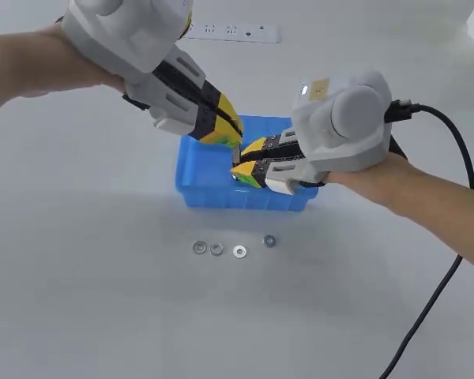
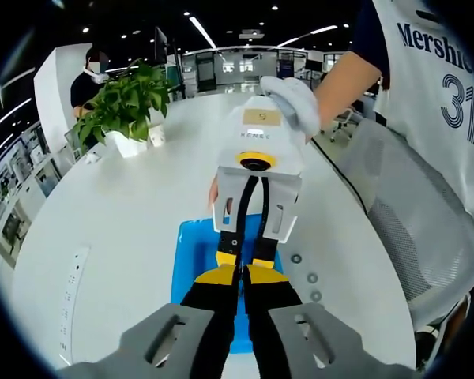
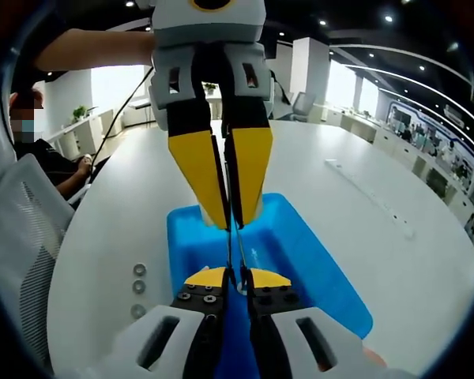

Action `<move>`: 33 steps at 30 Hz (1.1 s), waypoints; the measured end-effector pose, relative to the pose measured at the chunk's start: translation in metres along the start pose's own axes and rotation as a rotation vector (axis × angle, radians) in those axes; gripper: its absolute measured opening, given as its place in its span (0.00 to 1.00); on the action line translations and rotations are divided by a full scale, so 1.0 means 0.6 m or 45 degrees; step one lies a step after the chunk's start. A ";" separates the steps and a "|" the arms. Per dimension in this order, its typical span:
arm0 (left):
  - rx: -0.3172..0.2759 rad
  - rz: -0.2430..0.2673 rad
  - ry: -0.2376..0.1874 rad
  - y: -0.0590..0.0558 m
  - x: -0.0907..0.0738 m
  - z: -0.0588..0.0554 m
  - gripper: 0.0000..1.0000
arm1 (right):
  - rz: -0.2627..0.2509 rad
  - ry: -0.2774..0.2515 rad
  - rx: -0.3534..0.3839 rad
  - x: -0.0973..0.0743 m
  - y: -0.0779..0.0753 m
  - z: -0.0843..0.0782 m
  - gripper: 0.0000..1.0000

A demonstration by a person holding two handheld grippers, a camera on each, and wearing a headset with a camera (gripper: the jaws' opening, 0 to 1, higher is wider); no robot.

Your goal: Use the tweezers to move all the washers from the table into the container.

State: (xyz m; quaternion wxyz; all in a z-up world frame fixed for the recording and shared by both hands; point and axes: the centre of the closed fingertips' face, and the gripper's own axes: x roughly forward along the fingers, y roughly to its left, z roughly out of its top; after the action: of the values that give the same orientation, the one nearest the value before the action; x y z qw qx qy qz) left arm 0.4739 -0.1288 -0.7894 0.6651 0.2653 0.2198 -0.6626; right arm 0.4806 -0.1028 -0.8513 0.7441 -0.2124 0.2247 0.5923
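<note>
- Left gripper [image 1: 234, 137] and right gripper [image 1: 242, 169] meet tip to tip over container [image 1: 221, 196], jaws clamped on tweezers [image 3: 235, 237].
- Washers [image 1: 239, 251]: outside its edge, clear of jaws.

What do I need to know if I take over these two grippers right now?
Left gripper: shut on the tweezers, above the blue container.
Right gripper: shut on the same tweezers, facing the left one over the container.
Washers: four lie on the table in a loose row just in front of the container.
Done: no washer can be seen in the part of the container that shows.
Left: free the tweezers for one gripper, then pick up each of the four washers and drop it in.
</note>
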 end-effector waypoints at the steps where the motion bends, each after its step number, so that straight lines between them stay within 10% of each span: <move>1: -0.001 -0.001 0.000 0.000 0.000 0.000 0.06 | 0.001 0.000 0.000 0.000 0.000 0.000 0.10; 33: 0.092 0.042 0.020 -0.011 -0.035 0.031 0.06 | -0.020 -0.062 -0.065 -0.036 0.014 0.047 0.13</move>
State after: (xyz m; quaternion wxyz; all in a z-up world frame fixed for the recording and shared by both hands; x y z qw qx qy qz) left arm 0.4655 -0.1248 -0.7619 0.6641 0.2980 0.1963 -0.6569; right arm 0.4702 -0.1013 -0.8163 0.7483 -0.2184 0.1896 0.5970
